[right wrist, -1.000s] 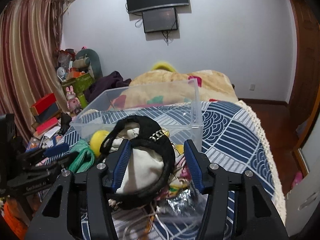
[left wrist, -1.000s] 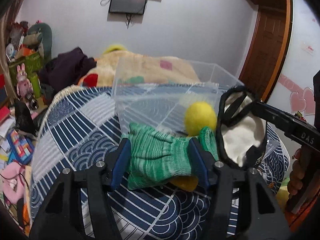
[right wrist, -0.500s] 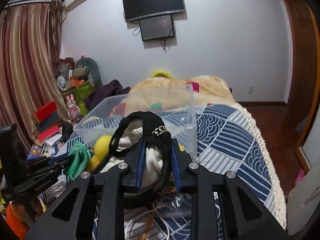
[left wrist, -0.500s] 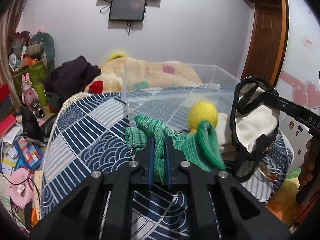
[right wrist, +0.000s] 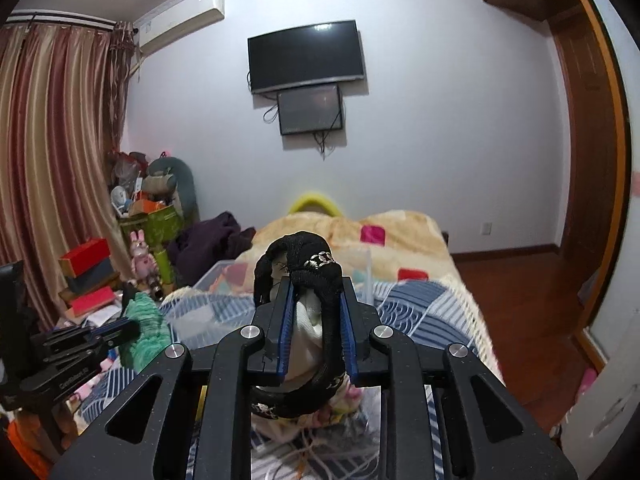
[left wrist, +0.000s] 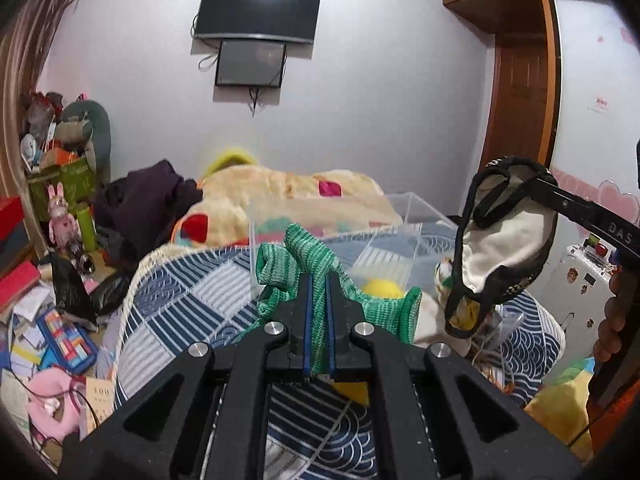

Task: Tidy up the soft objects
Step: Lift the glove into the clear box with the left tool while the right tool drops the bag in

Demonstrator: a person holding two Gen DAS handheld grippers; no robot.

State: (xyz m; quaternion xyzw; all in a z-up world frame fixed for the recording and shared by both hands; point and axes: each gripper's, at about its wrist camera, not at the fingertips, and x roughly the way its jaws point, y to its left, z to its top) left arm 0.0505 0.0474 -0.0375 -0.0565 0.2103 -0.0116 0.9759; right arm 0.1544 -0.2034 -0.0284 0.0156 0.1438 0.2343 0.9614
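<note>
My left gripper (left wrist: 316, 280) is shut on a green knitted glove (left wrist: 298, 254), which I hold above the blue patterned quilt (left wrist: 180, 300). The glove's cuff (left wrist: 410, 312) droops to the right. My right gripper (right wrist: 316, 286) is shut on a white cloth piece with thick black trim (right wrist: 304, 322), also lifted off the bed. In the left wrist view that cloth piece (left wrist: 510, 246) hangs from the right gripper's fingers (left wrist: 576, 208). A clear plastic box (left wrist: 404, 210) stands just beyond both. A yellow ball (left wrist: 382, 288) lies near the box front.
A beige blanket (left wrist: 288, 192) and dark clothes (left wrist: 148, 200) cover the far bed. Boxes, books and toys (left wrist: 60, 216) crowd the floor on the left. Loose strings and small items (right wrist: 316, 432) lie on the quilt under the right gripper. A wooden door (left wrist: 520, 104) stands at right.
Both grippers shut, the left on the green glove and the right on the black-trimmed cloth. Both then rose off the quilt with their loads, which now hang in the air.
</note>
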